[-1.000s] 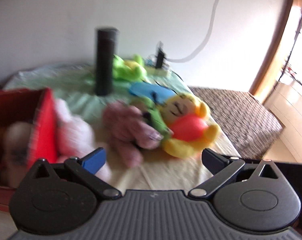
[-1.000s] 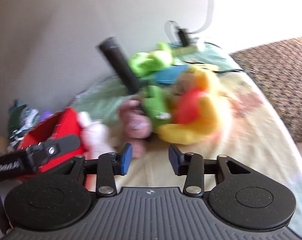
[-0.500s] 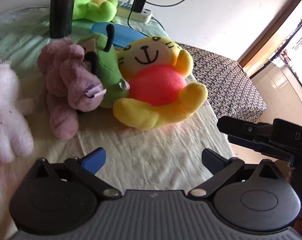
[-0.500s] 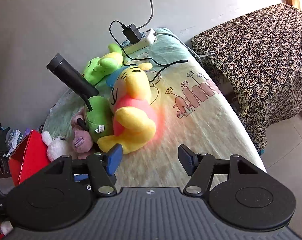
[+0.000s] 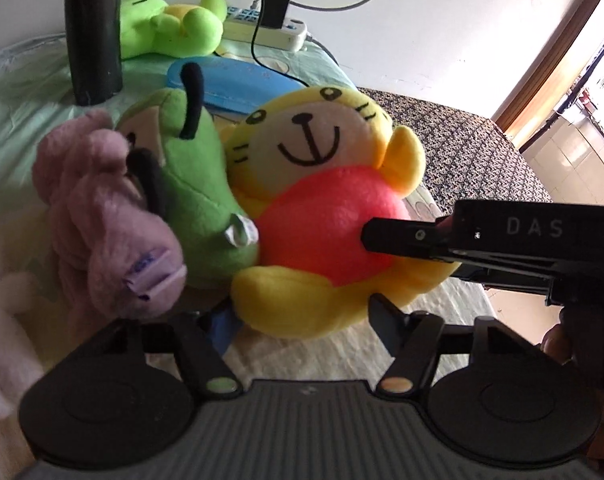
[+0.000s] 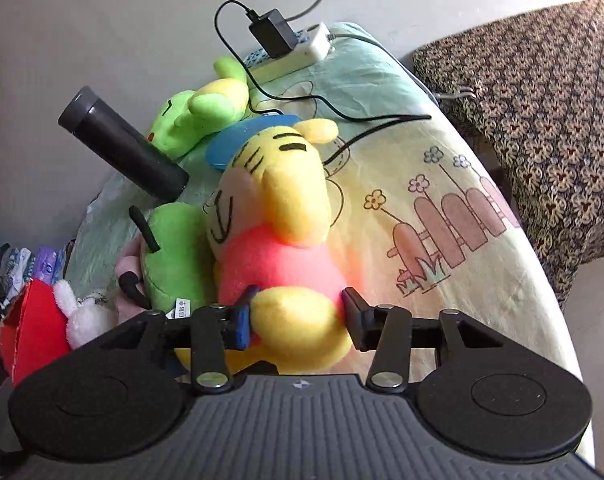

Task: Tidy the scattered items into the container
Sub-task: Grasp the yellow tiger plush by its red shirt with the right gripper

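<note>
A yellow plush toy [image 5: 322,152] with a pink belly lies on the bed sheet, leaning on a green plush [image 5: 189,184] and a mauve plush [image 5: 101,216]. My left gripper [image 5: 302,316] is closing, its pads against the yellow toy's lower limb. My right gripper [image 6: 297,318] is closing too, with another yellow limb of the same toy [image 6: 277,200] filling the gap between its pads. One of its fingers [image 5: 386,236] lies across the pink belly. The red container [image 6: 29,328] sits at the far left, a white bunny [image 6: 81,312] against its rim.
A black cylinder [image 6: 125,148] stands behind the toys. Beyond it are a lime frog plush [image 6: 193,116], a blue case [image 6: 237,136] and a power strip [image 6: 302,52] with cables. The bed drops off at the right beside a patterned-cloth surface [image 6: 542,120].
Both grippers came down and forward onto the yellow plush, and their jaws narrowed around its limbs. The red container slid out of the left wrist view.
</note>
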Demonstrator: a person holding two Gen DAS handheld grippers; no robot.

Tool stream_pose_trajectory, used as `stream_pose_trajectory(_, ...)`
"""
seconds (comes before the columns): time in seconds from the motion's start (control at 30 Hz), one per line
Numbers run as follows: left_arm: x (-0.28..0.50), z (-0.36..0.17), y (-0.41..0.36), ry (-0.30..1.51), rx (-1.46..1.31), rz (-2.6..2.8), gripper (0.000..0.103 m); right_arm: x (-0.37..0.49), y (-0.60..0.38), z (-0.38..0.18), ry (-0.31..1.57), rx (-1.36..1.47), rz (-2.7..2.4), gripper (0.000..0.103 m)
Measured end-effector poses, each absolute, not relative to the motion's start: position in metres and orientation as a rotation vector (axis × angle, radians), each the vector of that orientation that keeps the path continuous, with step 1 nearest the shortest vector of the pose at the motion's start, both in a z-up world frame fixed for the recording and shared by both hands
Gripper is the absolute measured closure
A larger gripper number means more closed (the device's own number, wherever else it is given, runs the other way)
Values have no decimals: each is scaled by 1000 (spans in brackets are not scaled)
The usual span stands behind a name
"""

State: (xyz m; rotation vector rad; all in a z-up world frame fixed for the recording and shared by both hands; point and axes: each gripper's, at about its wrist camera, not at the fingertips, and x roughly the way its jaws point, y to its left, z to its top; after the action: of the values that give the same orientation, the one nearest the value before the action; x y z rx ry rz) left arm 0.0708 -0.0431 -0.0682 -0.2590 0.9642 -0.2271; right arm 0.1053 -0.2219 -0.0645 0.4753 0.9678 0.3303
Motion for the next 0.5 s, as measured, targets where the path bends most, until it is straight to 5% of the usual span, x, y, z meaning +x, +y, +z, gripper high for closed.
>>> stream_pose_trajectory(0.2, 56, -62, -55, 949, -221, -289, 48, 91, -234, -56, 955, 465, 385, 70)
stream_pose_trajectory(0.5, -2, -46, -60, 970, -187, -492, 48, 46, -251, -44, 1005, 423, 454, 70)
